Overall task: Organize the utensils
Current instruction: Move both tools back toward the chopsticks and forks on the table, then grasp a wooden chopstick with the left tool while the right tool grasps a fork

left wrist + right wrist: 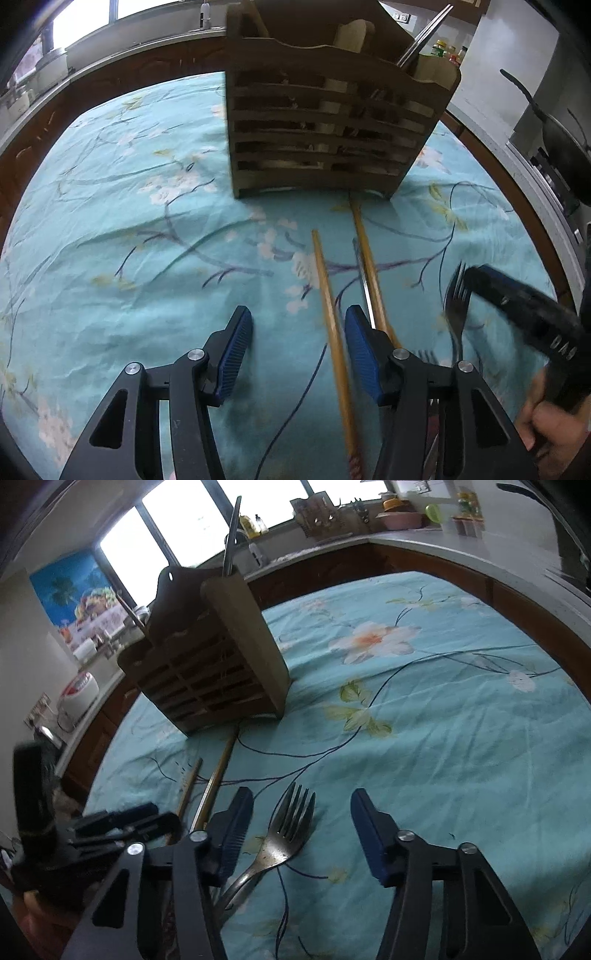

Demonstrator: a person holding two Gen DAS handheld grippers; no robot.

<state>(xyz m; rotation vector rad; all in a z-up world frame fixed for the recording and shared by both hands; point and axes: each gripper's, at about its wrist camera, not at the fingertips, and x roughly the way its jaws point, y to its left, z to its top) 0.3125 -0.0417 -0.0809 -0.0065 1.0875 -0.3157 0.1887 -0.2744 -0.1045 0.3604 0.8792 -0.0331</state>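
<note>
We see the worktop (110,221) under a teal floral cloth, with the slatted wooden holder (325,125) standing on it. Before the holder lie two wooden chopsticks (328,295). One lies between our left claw's (299,354) half-spread pads, untouched. Beside the chopsticks, the forks (284,834) lie within our right claw (301,834), pads apart.

The near ends of both wooden chopsticks (328,295) run off the left wrist view's bottom edge, one partly behind a blue pad. The fork (284,838) handles vanish under the right gripper's (301,830) frame. The other gripper (122,823) is motion-blurred in the right wrist view. The wooden utensil holder's (325,122) slats hide its contents, and the frame's top cuts off its back
</note>
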